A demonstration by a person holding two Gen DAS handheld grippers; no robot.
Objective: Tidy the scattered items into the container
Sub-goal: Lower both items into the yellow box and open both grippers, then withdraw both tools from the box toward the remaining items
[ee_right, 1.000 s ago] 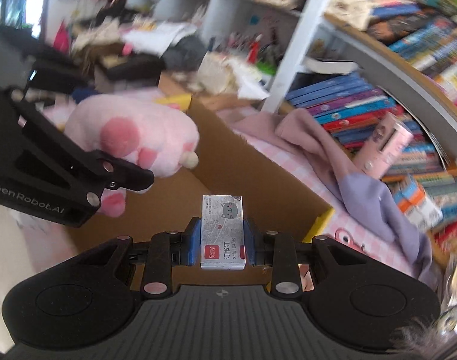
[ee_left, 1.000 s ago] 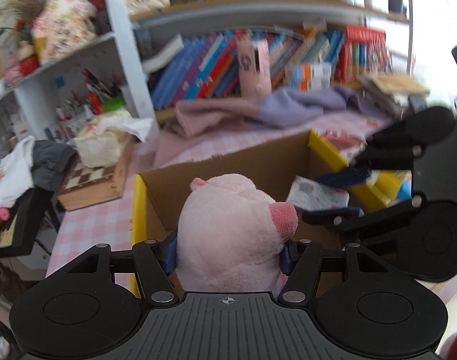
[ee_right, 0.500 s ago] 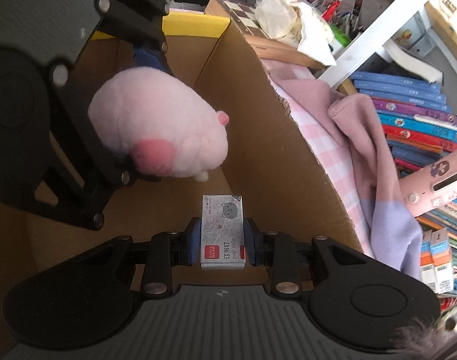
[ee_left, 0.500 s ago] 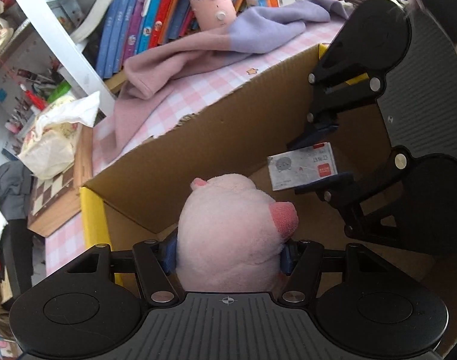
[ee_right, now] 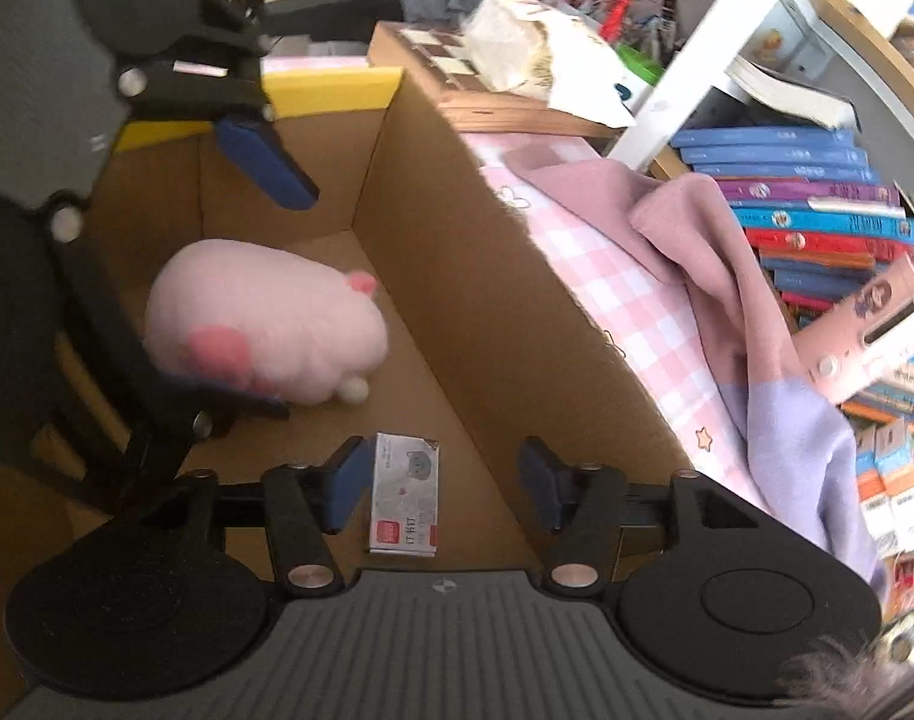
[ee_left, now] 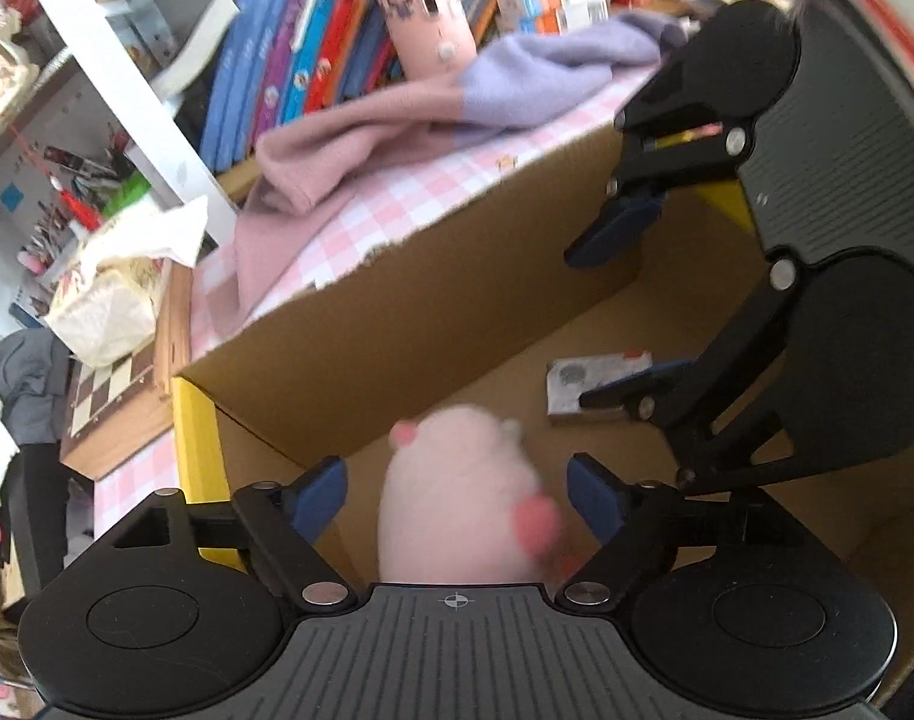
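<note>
Cardboard box [ee_right: 505,324] walls flank plush [ee_right: 264,324] — claws opening.

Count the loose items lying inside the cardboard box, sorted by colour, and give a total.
Pink: 1, the plush toy
Grey-white with a red label: 1, the small staple box
Total: 2, both inside the cardboard box

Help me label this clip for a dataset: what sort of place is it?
Probably a lived-in home study or bedroom: crowded shelves of colourful books, a pink checked tablecloth with a pink and lilac knitted garment, and a wooden chessboard box.
</note>
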